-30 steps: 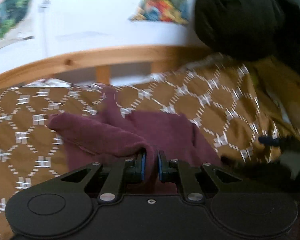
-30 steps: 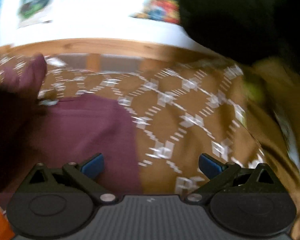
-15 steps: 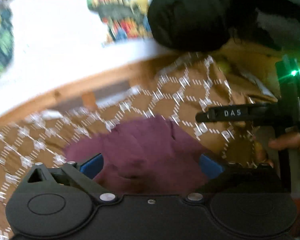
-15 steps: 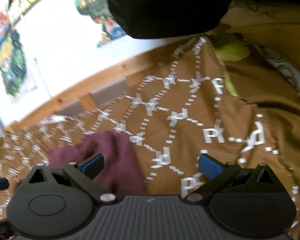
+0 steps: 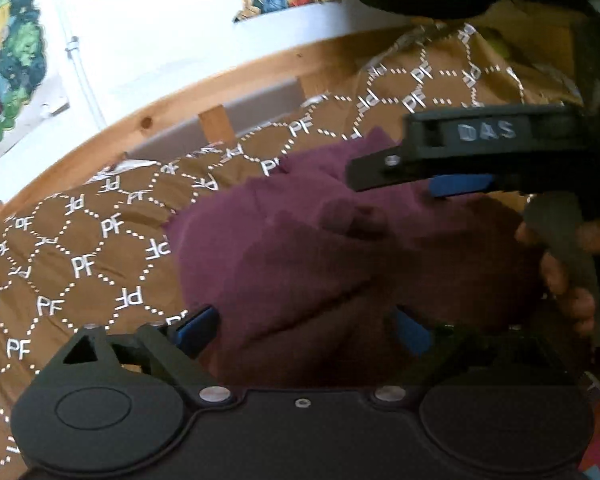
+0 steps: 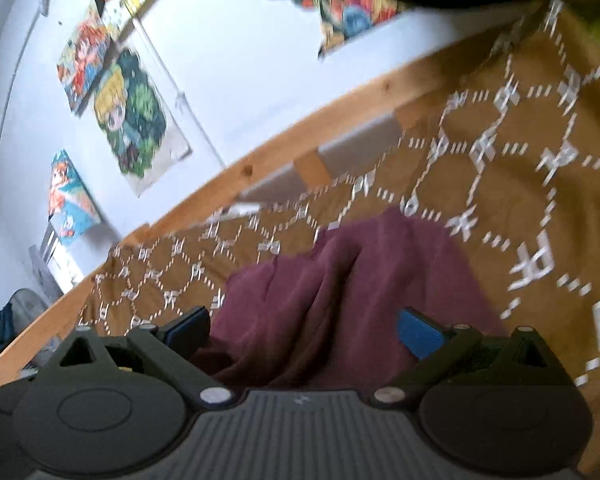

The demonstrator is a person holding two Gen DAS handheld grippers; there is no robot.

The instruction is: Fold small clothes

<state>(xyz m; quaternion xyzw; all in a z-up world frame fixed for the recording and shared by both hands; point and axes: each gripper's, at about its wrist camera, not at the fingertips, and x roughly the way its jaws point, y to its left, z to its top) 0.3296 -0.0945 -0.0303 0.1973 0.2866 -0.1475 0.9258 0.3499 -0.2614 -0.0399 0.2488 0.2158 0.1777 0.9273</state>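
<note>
My maroon garment [image 5: 340, 264] lies bunched mid-bed, near the wooden rail, barely folded. My left hand-held gripper [image 5: 304, 326] stands wide, jaws closing, gripping nothing; my right hand-held gripper [image 6: 304, 326] is spread, empty. Folding remains.

Both cameras sit just behind their own blue-padded fingers, close above the bed. The left wrist view tilts down over the maroon garment [image 5: 340, 264], with the right gripper [image 5: 456, 168] entering at 2 o'clock. The right wrist view looks flatter and rolled. Both share the garment, the brown patterned bedspread [image 6: 500, 168], the wooden bed rail [image 5: 148, 124] and the posters [image 6: 132, 116].
</note>
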